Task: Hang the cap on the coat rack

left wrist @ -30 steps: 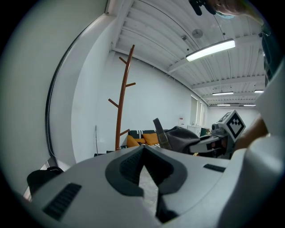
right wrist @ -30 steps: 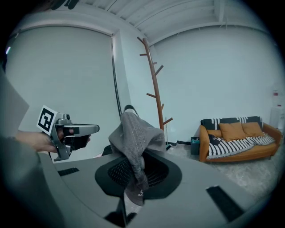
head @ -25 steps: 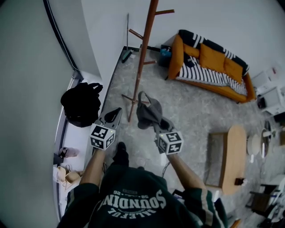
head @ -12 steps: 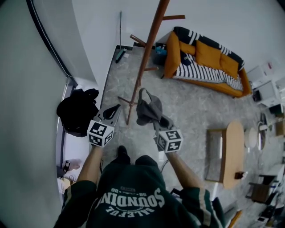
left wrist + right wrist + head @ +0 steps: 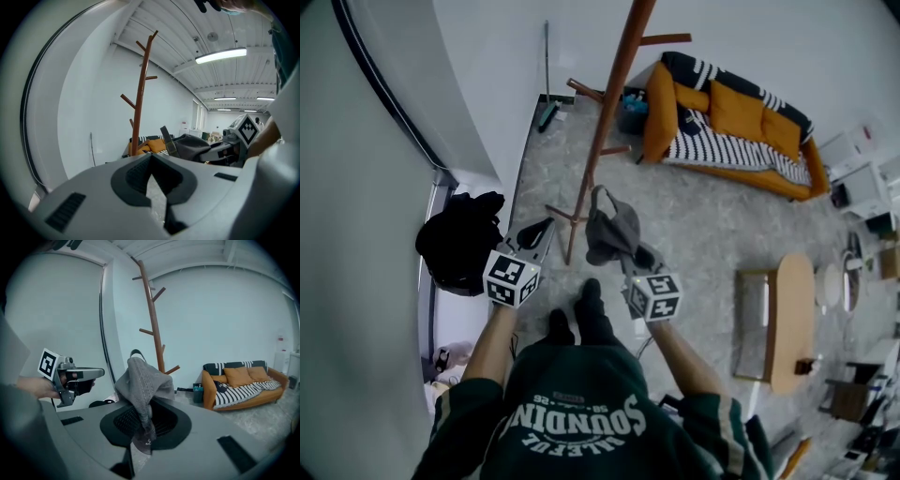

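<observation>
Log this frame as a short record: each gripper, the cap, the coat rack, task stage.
right gripper: shut on the cap
left gripper: shut, nothing between its jaws
cap: grey, bunched, sticking out of the jaws
coat rack: wooden, upright, visible pegs bare, ahead of both grippers
stage: cap not yet hung

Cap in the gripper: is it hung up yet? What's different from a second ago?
Not hung yet. The person has taken a step toward the coat rack: one shoe has come forward between the arms. Nothing was grabbed or let go. The right gripper stays shut on the cap, and the left gripper stays shut and empty, both held out in front.
</observation>
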Available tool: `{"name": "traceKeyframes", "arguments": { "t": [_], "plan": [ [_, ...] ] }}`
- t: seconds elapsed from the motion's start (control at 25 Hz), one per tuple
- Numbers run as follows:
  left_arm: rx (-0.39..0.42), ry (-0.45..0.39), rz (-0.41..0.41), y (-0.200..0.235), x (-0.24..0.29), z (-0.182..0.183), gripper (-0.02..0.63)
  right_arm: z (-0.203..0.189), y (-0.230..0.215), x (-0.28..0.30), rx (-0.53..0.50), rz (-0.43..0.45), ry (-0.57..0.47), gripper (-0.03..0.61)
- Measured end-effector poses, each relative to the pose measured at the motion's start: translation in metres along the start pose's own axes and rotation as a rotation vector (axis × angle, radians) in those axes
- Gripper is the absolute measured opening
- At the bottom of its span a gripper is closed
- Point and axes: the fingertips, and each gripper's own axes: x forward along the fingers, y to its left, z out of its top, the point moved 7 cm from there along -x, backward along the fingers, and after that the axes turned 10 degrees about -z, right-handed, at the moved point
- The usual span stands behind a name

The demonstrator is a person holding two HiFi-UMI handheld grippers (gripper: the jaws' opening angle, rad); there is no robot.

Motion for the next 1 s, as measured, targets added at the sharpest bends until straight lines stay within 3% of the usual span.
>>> {"name": "traceKeyframes", "arguments": {
  "t": [0.48, 1.0],
  "plan": [
    [-0.01, 0.017, -0.019, 0.02, 0.033, 0.002, 0.0, 0.007, -0.018, 0.029, 0.003, -0.006, 0.004, 0.034],
    [-0.07, 0.074, -0.027, 0.025, 0.038, -0.034, 0.0, -0.02, -0.018, 0.048, 0.013, -0.009, 0.062, 0.034]
  ]
}}
